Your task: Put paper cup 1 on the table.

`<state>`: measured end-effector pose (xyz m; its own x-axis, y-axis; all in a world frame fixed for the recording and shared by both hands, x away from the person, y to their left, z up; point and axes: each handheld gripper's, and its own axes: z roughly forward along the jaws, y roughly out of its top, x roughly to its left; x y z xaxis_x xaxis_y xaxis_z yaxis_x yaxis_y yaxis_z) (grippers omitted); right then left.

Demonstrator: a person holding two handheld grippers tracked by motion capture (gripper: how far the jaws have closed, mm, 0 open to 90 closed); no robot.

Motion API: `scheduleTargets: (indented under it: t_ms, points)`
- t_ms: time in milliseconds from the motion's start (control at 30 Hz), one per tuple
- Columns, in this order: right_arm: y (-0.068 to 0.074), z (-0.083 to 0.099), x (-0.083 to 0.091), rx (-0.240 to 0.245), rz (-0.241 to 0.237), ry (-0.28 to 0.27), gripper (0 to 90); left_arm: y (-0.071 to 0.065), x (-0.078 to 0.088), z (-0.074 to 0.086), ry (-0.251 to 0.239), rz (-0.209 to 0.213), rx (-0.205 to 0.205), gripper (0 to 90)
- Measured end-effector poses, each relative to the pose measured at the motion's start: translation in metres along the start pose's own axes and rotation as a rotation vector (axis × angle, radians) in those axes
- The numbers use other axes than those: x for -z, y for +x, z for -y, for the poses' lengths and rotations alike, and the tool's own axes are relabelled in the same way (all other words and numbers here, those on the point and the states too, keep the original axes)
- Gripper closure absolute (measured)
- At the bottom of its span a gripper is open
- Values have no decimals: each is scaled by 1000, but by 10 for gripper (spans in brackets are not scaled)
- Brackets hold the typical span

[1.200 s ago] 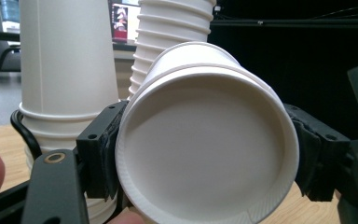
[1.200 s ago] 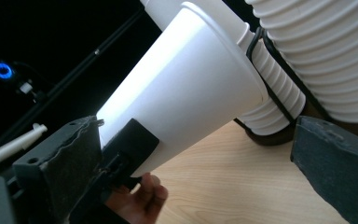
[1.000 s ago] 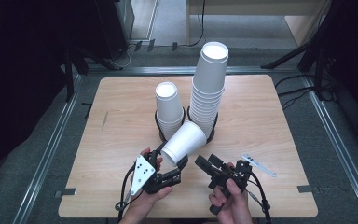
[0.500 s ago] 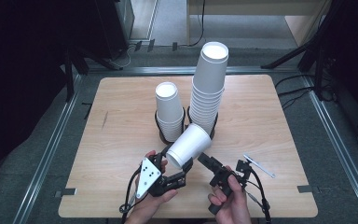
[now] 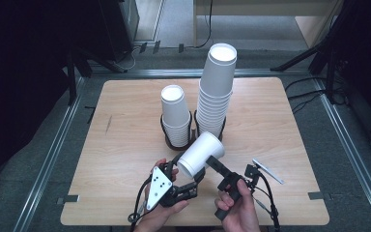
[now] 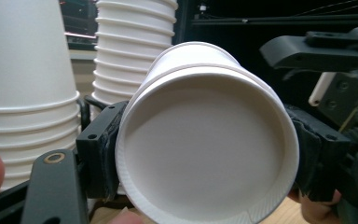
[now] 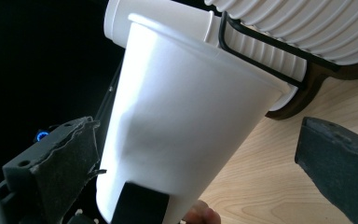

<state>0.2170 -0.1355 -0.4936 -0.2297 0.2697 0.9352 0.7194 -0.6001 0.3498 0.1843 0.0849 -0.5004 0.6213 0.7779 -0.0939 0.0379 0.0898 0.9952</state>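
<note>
A single white paper cup (image 5: 201, 153) hangs tilted above the table's front middle, base toward the person. My left gripper (image 5: 191, 172) is shut on its base end; in the left gripper view the cup's bottom (image 6: 205, 154) faces the camera with a black pad (image 6: 101, 156) on either side. My right gripper (image 5: 212, 163) comes in from the right and is open. In the right gripper view the cup's wall (image 7: 182, 116) lies between its jaws, close to the left one, and the right jaw stands well apart.
Two stacks of white cups stand in black wire holders behind the held cup, a short stack (image 5: 175, 116) and a tall stack (image 5: 216, 89). A thin metal strip (image 5: 268, 171) lies on the wooden table (image 5: 121, 145) to the right of the right hand.
The held cup has drifted slightly right and toward the person. The right gripper has edged in closer to the cup's side.
</note>
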Motion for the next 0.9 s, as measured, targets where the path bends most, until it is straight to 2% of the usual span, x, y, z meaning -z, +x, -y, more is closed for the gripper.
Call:
scheduleTargets:
  t_ms: [267, 333, 733, 900]
  points:
    - [-4, -2, 0, -53, 0, -3, 0, -11, -2, 4, 11, 19, -31, 237]
    - [-4, -2, 0, -95, -6, 7, 0, -13, -3, 5, 9, 24, -32, 237]
    - [-10, -5, -2, -172, -11, -5, 0, -22, -4, 11, 26, 46, -55, 236]
    - [-11, -5, -2, -184, -19, -1, 1, -24, -5, 12, 25, 52, -60, 235]
